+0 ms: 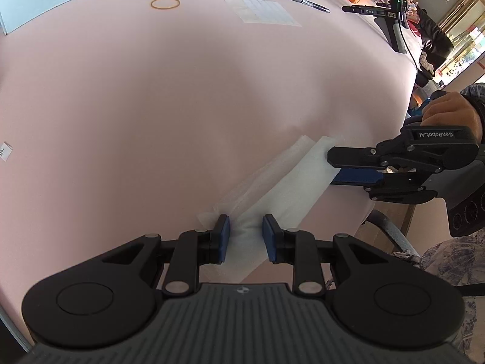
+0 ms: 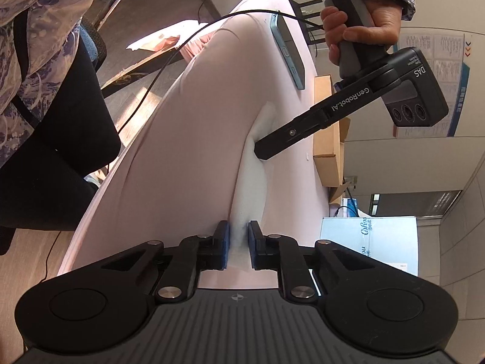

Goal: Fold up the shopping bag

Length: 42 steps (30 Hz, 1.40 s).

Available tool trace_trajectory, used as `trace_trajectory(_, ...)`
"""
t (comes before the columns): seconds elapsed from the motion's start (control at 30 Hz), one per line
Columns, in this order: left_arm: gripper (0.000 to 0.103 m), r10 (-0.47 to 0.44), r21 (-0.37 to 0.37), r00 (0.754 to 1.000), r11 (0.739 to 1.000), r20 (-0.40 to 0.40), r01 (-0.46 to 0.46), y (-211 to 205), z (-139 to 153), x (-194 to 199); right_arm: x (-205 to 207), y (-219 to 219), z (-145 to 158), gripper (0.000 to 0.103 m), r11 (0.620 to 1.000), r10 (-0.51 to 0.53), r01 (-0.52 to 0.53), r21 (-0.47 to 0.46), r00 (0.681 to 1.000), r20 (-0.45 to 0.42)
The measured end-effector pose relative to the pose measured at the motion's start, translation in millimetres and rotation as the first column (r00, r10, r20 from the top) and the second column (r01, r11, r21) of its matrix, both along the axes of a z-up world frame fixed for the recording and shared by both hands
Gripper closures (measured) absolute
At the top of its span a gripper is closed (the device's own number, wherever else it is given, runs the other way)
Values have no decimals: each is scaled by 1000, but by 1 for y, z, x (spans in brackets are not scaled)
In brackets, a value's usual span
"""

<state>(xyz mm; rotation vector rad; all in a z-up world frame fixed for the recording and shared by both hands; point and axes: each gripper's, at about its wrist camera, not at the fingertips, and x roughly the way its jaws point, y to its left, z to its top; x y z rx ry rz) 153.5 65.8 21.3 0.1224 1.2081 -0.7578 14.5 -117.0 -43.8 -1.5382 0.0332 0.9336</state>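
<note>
A white, thin shopping bag (image 1: pixel 288 188) lies as a long narrow strip on the pink table (image 1: pixel 151 106), near its right edge. My left gripper (image 1: pixel 245 236) is shut on the near end of the strip, with the film bunched between its blue pads. My right gripper (image 1: pixel 332 166) comes in from the right, rolled on its side, and is shut on the far end. In the right wrist view the bag (image 2: pixel 251 182) runs from my right gripper (image 2: pixel 239 242) up to my left gripper (image 2: pixel 260 151), whose tip is pressed into the film.
At the table's far side lie a rubber band (image 1: pixel 165 3), a gridded clear sheet (image 1: pixel 262 10) and a pen (image 1: pixel 303 0). A phone (image 2: pixel 288 48) rests by the table edge. A cardboard box (image 2: pixel 329 139) stands beyond the table. A person's hand (image 1: pixel 448 109) holds the right gripper.
</note>
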Motion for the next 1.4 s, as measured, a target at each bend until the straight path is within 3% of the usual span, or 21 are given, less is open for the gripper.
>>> trace_trajectory(0.13, 79, -25, 17, 999, 1000, 48, 24, -5, 3, -9, 7, 2, 10, 96, 999, -31, 34, 28, 995, -91)
trace_trajectory(0.27, 78, -81, 88, 982, 994, 171, 66, -14, 13, -32, 20, 2, 27, 96, 997, -53, 65, 49, 974, -221)
trace_trajectory(0.33, 78, -143, 125, 940, 986, 309, 109, -22, 27, -58, 30, 3, 35, 96, 995, -60, 82, 63, 951, -303)
trace_trajectory(0.37, 78, -192, 144, 906, 978, 376, 147, -26, 33, -73, 36, 3, 40, 96, 993, -62, 92, 71, 935, -350)
trace_trajectory(0.43, 78, -314, 239, 793, 946, 521, 218, -39, 39, -102, 48, 1, 49, 96, 990, -66, 115, 87, 897, -437)
trace_trajectory(0.5, 78, -440, 350, 698, 894, 564, 280, -54, 30, -120, 58, 0, 55, 96, 984, -69, 143, 104, 853, -516)
trace_trajectory(0.57, 76, -519, 424, 632, 850, 576, 312, -63, 18, -125, 70, -6, 59, 96, 976, -66, 175, 128, 804, -591)
trace_trajectory(0.6, 76, -550, 458, 602, 830, 579, 318, -66, 12, -125, 72, -8, 59, 96, 973, -67, 186, 135, 791, -608)
trace_trajectory(0.7, 76, -589, 502, 589, 800, 553, 329, -71, 1, -115, 76, -12, 60, 96, 966, -65, 210, 153, 765, -641)
trace_trajectory(0.8, 87, -595, 506, 626, 791, 504, 344, -69, -6, -103, 80, -16, 60, 96, 951, -67, 255, 177, 725, -686)
trace_trajectory(0.9, 96, -562, 465, 676, 814, 477, 348, -67, -3, -102, 91, -24, 66, 96, 925, -70, 326, 194, 649, -757)
trace_trajectory(0.97, 96, -531, 405, 722, 838, 443, 367, -62, 2, -102, 99, -29, 71, 96, 912, -63, 360, 198, 597, -800)
trace_trajectory(1.13, 96, -399, 213, 870, 913, 290, 348, -35, 12, -72, 115, -36, 72, 96, 881, -25, 428, 201, 467, -884)
trace_trajectory(1.27, 96, -266, 23, 955, 964, 132, 265, -7, 4, -38, 142, -48, 68, 96, 851, 28, 493, 181, 302, -953)
trace_trajectory(1.4, 93, -173, -122, 983, 979, -62, 164, 22, -9, -7, 170, -63, 56, 96, 806, 100, 576, 137, 95, -990)
